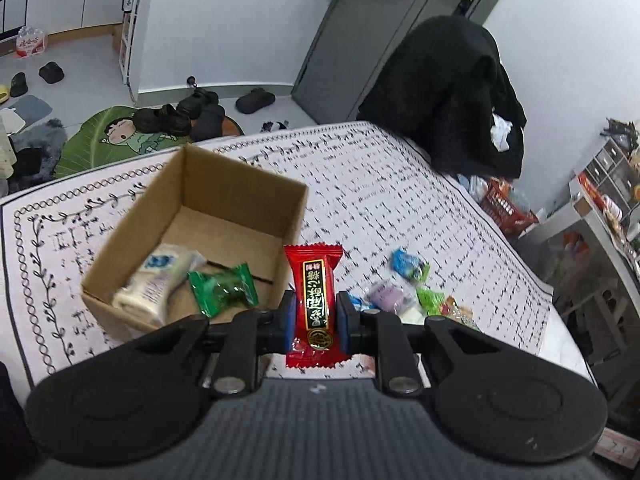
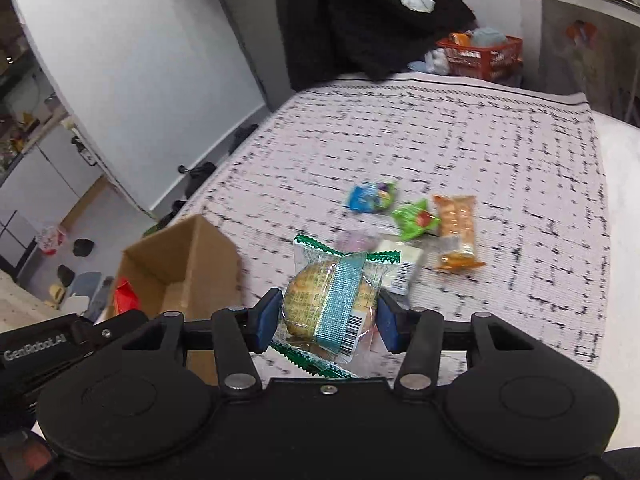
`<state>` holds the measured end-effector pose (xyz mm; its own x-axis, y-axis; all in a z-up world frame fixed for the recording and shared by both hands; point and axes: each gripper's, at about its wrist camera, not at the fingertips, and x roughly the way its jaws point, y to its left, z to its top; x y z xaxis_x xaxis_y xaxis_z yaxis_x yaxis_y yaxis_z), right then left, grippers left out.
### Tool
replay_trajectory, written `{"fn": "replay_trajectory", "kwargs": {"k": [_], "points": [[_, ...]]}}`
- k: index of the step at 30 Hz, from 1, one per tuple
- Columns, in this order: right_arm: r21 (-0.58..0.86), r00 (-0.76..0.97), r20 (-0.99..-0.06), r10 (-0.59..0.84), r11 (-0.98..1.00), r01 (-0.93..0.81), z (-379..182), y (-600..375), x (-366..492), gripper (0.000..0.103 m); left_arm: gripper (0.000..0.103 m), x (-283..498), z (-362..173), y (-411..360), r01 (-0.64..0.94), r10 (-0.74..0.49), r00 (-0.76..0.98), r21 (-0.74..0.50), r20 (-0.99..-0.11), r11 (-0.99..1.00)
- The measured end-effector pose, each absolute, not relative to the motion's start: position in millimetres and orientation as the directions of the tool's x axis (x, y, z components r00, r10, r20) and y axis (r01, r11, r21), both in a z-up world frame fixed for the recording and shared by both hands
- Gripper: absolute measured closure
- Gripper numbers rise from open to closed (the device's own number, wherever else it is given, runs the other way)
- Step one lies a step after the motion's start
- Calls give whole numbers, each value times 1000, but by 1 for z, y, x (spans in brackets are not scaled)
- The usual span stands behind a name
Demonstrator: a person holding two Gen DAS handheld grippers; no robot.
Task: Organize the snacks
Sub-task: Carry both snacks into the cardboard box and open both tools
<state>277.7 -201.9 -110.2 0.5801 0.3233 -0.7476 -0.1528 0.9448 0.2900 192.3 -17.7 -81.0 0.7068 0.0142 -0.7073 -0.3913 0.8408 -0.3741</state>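
1. Left wrist view: the left gripper [image 1: 316,322] is clamping a red snack packet [image 1: 314,304] upright between its blue pads, just beside the near right corner of the cardboard box [image 1: 192,236]. A white packet [image 1: 154,284] and a green candy [image 1: 224,288] are lying inside the box; loose snacks [image 1: 408,286] are sitting on the patterned cloth [image 1: 380,184] right of the box.

2. Right wrist view: the right gripper [image 2: 328,320] is pinching a clear-wrapped round biscuit [image 2: 330,304], right of the box [image 2: 180,268]. A blue packet [image 2: 370,196], a green packet [image 2: 416,220] and an orange cracker pack [image 2: 456,232] are lying farther right of the box.

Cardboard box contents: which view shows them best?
Left wrist view. It looks down into the cardboard box, showing a white packet and a green candy inside. The right wrist view shows only the box's outer wall and corner.
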Motion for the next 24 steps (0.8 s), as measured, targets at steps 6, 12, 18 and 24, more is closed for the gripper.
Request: {"fn": "replay_trajectory", "kwargs": {"k": [6,12,18,24], "points": [[302,584,-727,361,932,-200,-97,-176,272,54,83,189,-74,3,-406,29,715,-380,-699,831],[312,585,-710,391,920,-236,-88,-155,269,54,83,184,-72,25,-422,42,716,-384,-697,821],[322,578,-698,423,906,-275,-84,-133,265,54,83,183,-75,41,-432,42,708,-386,-705,815],[329,562,-693,452,891,-312,-86,-112,265,54,83,184,-82,59,-457,49,697,-390,-716,799]]}}
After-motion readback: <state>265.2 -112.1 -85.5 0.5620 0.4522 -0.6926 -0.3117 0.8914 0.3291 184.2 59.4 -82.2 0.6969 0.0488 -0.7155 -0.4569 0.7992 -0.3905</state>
